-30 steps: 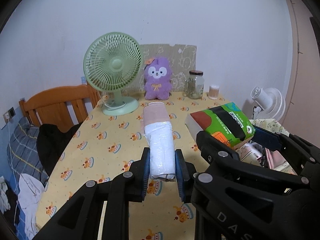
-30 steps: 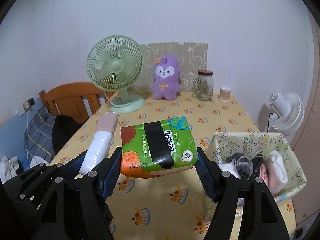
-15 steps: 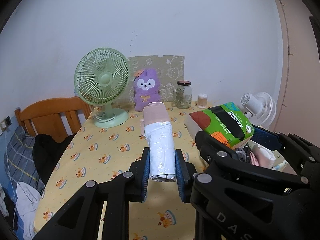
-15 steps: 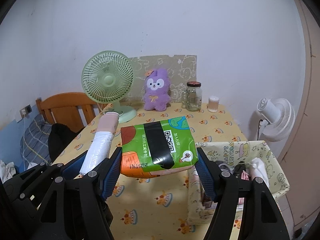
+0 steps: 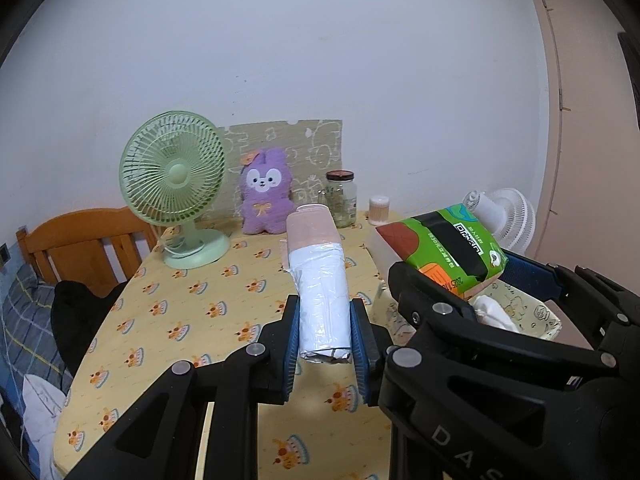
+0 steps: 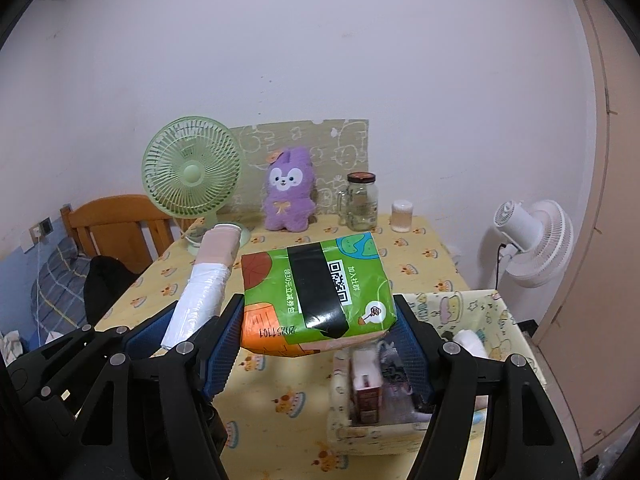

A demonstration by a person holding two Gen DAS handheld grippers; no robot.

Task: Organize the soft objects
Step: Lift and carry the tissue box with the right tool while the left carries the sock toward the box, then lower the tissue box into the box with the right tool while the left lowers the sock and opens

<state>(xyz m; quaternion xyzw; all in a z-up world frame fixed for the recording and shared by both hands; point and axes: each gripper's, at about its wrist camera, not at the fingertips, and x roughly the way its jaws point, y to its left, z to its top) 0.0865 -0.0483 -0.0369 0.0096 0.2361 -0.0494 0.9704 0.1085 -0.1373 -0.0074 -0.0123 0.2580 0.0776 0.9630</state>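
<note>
My left gripper (image 5: 325,340) is shut on a white and pink roll of bags (image 5: 320,280), held above the yellow table (image 5: 192,300); the roll also shows in the right wrist view (image 6: 204,284). My right gripper (image 6: 318,336) is shut on a green tissue pack (image 6: 316,288), held above the table beside the left edge of the yellow fabric basket (image 6: 460,304). The pack also shows in the left wrist view (image 5: 448,248). The basket holds several soft items and a small box.
A green desk fan (image 6: 192,176), a purple plush rabbit (image 6: 288,192), a glass jar (image 6: 360,204) and a small cotton-swab pot (image 6: 401,216) stand at the table's far edge. A white fan (image 6: 536,236) stands right of the table. A wooden chair (image 6: 116,224) is at left.
Both grippers have risen and pulled back with their loads; the table and far objects sit lower and smaller. The basket has come into fuller view under the right gripper.
</note>
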